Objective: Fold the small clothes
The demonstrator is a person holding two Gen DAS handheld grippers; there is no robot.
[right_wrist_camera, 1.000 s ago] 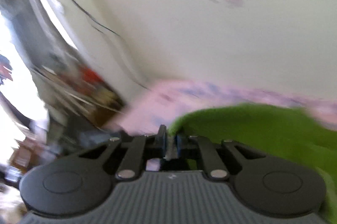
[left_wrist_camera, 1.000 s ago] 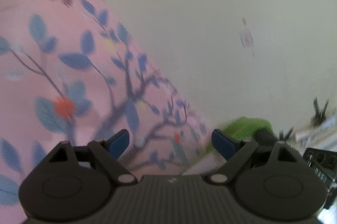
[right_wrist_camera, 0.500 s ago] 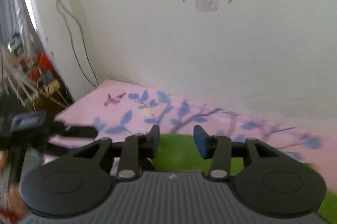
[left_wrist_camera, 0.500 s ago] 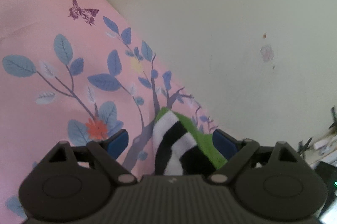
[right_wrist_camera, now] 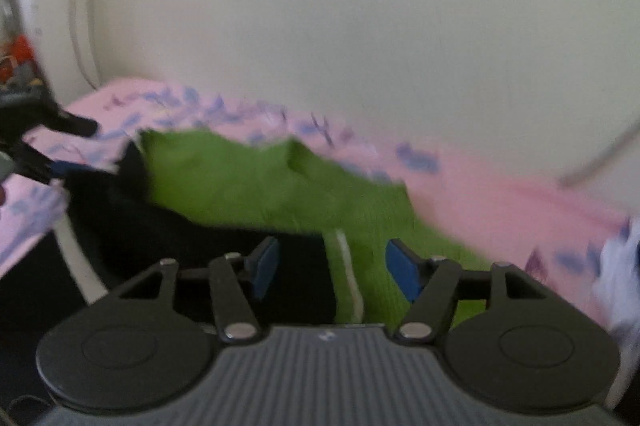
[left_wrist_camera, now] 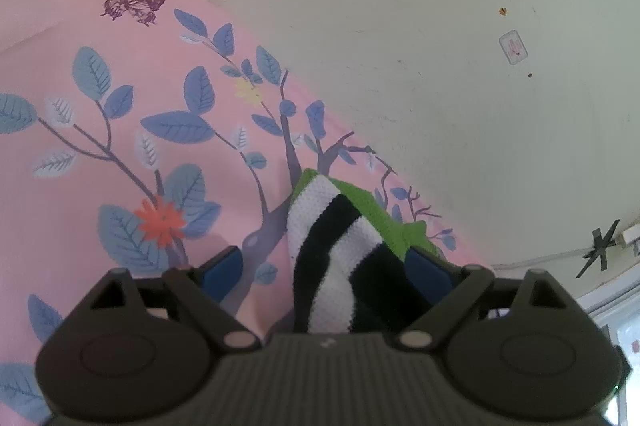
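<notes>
Green knit with black and white stripes, the small garment (left_wrist_camera: 340,246) is lying on a pink floral sheet (left_wrist_camera: 120,146) and is reaching in between the fingers of both tongs. The left gripper (left_wrist_camera: 320,268) is standing wide, its pads clear of the striped corner poking up between them, nearer its right pad. The right gripper (right_wrist_camera: 332,268) is standing about half wide, its jaws having just been opening; a green fold with a pale edge is lying between its pads, and the blur leaves me unable to tell whether either pad touches it. The garment (right_wrist_camera: 256,182) is looking light, soft and floppy, likely to sag and stretch. Pinching the hemmed corners or edges, where the cloth is doubled, should be giving the firmest hold.
</notes>
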